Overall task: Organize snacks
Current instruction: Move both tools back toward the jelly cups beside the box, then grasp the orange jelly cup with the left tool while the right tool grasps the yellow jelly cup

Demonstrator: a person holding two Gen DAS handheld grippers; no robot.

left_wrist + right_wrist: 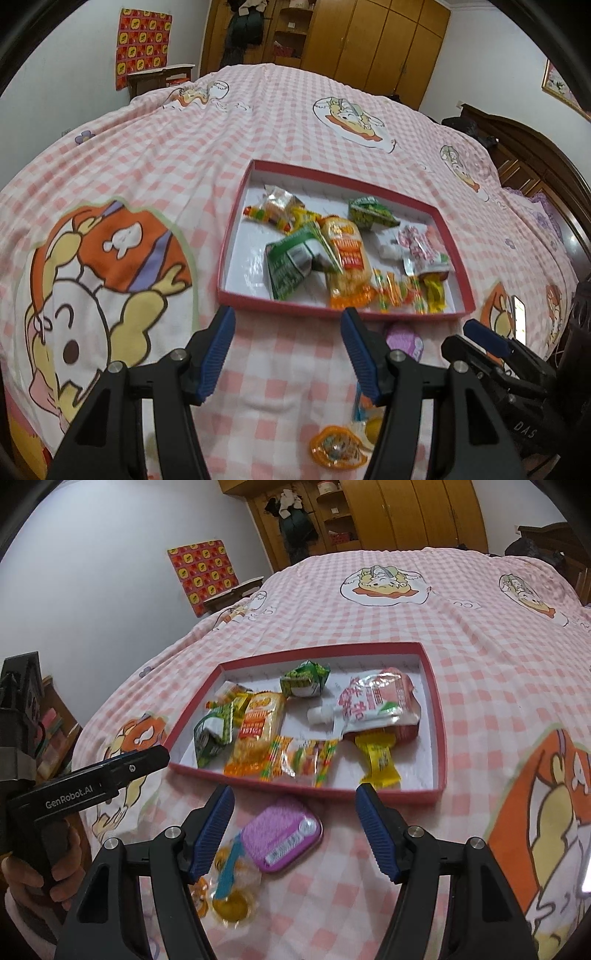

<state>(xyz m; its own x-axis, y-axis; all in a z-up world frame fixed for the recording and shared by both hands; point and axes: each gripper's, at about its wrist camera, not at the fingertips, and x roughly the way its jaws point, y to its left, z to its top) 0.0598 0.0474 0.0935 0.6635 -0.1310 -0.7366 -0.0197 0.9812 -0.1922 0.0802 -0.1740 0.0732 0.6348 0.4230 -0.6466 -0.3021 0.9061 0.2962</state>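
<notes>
Already most snacks are lying inside the red box (441,738) on the bed (461,627), while the purple tin (282,840) and jelly cups (231,886) are waiting outside at its 6 o'clock. Both the right gripper (295,834) and left gripper (288,350) are hanging wide open, holding nothing. Closing on the tin's smooth lid is likely risking a slip, or dragging the soft sheet.

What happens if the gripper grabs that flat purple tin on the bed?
The flat purple tin looks rigid, so it probably won't squash. Its smooth rounded edges may slip between the right gripper pads. Lying flat, it shouldn't roll.
</notes>
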